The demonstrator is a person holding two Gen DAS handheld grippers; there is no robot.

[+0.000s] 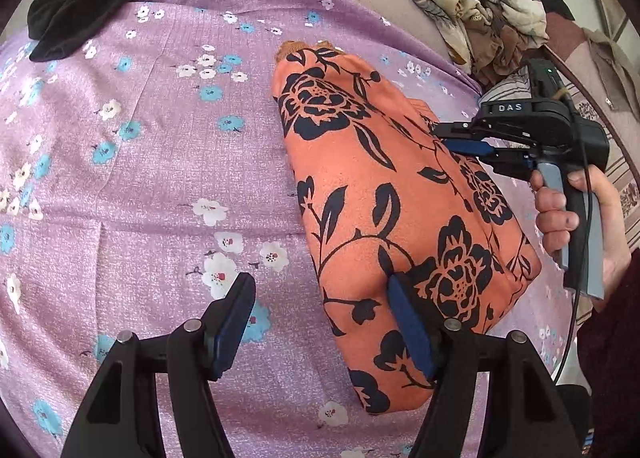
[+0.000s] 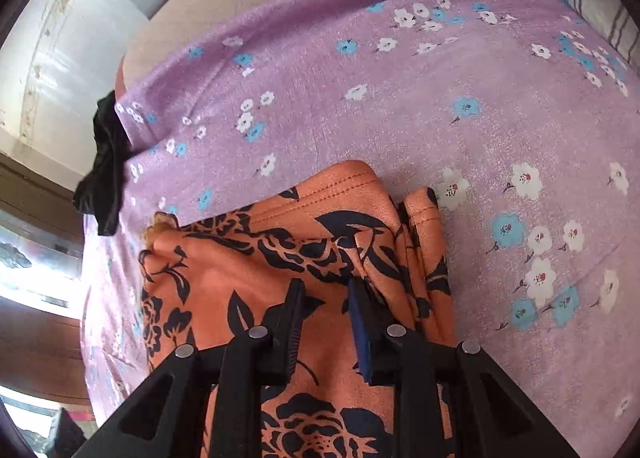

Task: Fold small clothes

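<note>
A: What's the biggest thing there?

B: A lilac bedsheet (image 1: 132,162) printed with white and blue blossoms, spread flat across both views.

A: And the piece being folded?

B: An orange garment with a dark navy rose print (image 1: 380,218), lying folded in a long strip on the sheet, right of centre in the left wrist view. In the right wrist view its stitched hem faces away and a narrower fold lies along its right edge.

A: Other cloth?

B: A crumpled beige and brown leaf-patterned cloth (image 1: 480,6) off the sheet's far right corner, and a black garment (image 1: 84,6) on its far left edge.

A: The grippers?

B: The left gripper (image 1: 320,318) stands wide apart, empty, one blue pad against the garment's near end. The right gripper (image 2: 326,322), in a person's hand (image 1: 568,214), is narrowly parted just over the garment; whether it pinches cloth I cannot tell.
</note>
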